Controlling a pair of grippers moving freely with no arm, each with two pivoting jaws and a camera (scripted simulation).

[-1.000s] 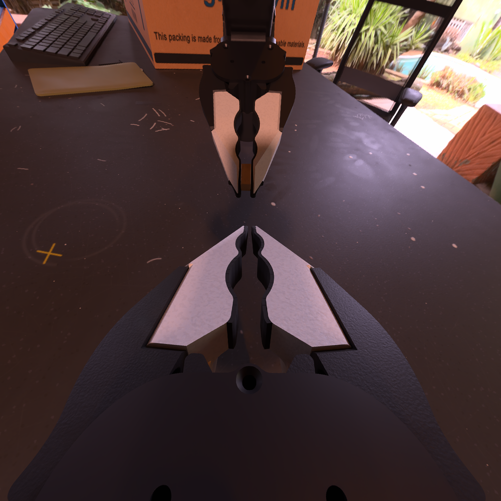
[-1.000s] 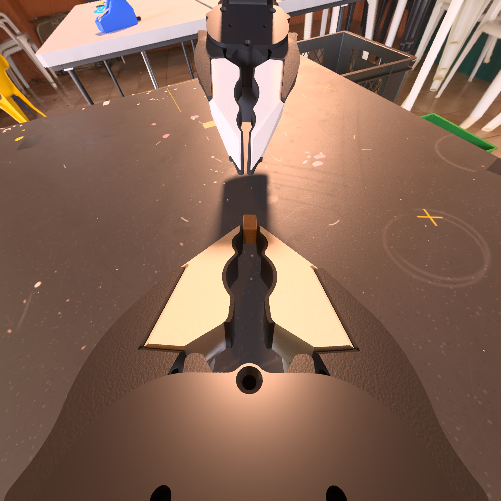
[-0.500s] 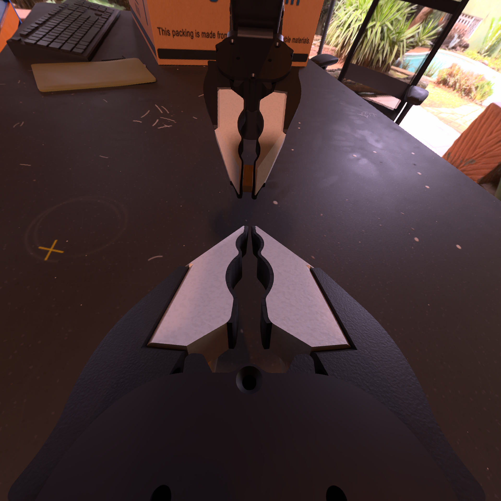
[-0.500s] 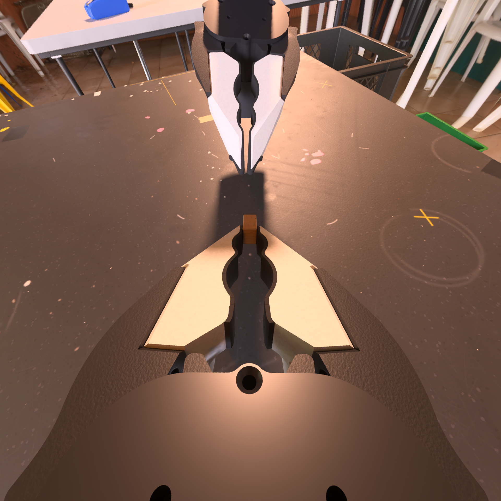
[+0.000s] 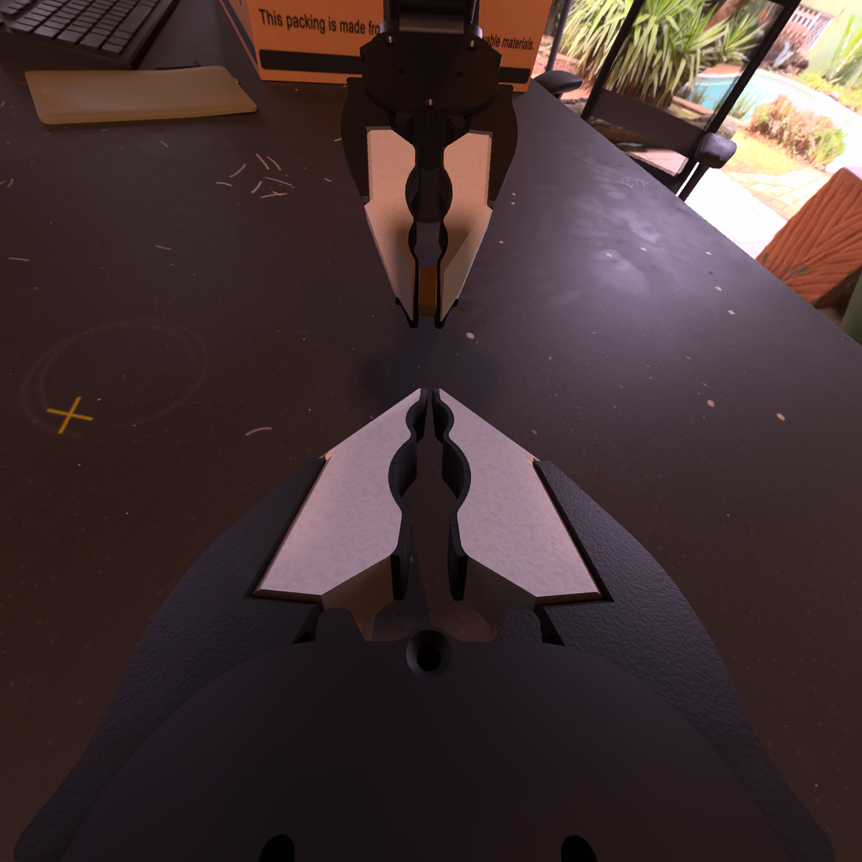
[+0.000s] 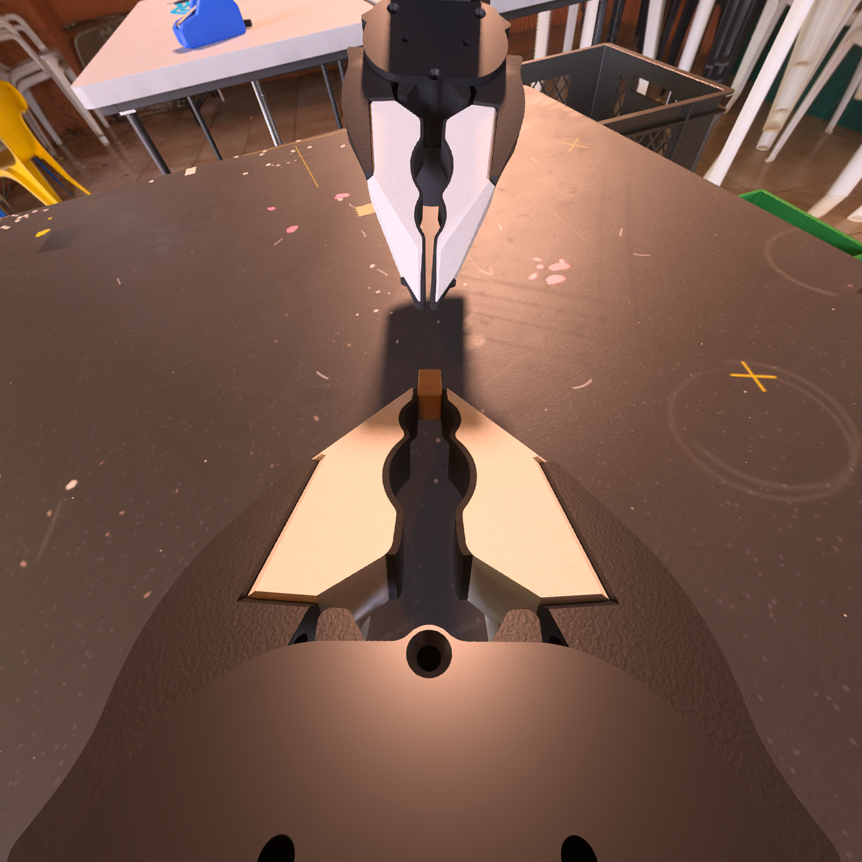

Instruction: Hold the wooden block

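Rt wrist view, nearest: right gripper (image 6: 429, 396) clenched on wooden block (image 6: 429, 394), small brown piece pinched at fingertips, upright, top poking past tips, raised off dark table (image 6: 186, 373). Just beyond, apart: left gripper (image 6: 428, 305), tips nearly meeting, nothing between (thin slit only). Yellow cross (image 6: 752, 376) in chalk ring off to right. Farther back: grey crate (image 6: 620, 84), white table w/ blue object (image 6: 209, 23).

Lft wrist view: left gripper (image 5: 429, 392) closed empty; opp. gripper w/ block (image 5: 427, 289) between fingers. Behind: orange box (image 5: 317, 37), keyboard (image 5: 88, 23).
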